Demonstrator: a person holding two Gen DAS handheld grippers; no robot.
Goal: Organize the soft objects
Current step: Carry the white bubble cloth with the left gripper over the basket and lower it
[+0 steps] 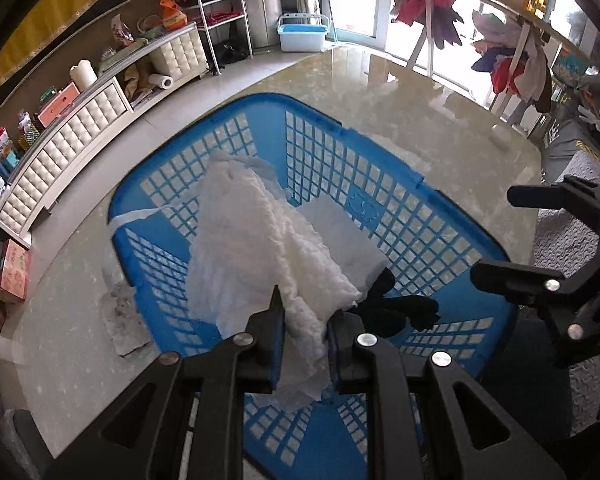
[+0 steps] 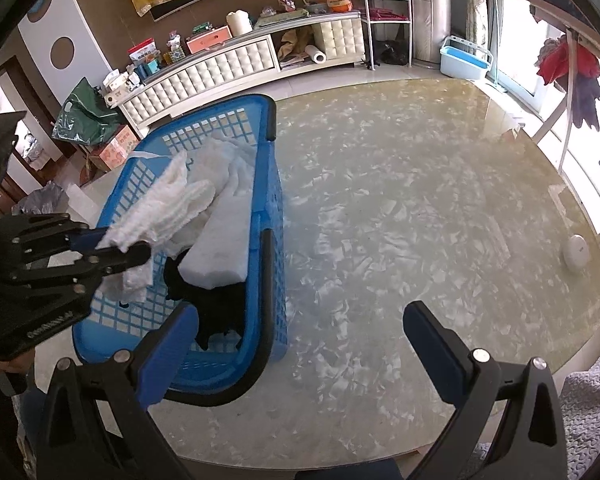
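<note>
marble table (image 2: 400,200) carries a blue basket (image 2: 268,216) near its left edge. left gripper (image 1: 302,332) is clamped on a white knitted cloth (image 1: 260,248), held over the basket. inside lie a white foam block (image 2: 224,240) and a black cloth (image 2: 220,312). right gripper (image 2: 300,344) jaws spread wide, holding nothing, over bare tabletop just beside the basket.

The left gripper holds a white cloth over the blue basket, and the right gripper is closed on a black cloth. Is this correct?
Not fully. The left gripper does hold the white cloth over the blue basket. But the right gripper is open and holds nothing, as the right wrist view shows; the black cloth lies in the basket.
</note>
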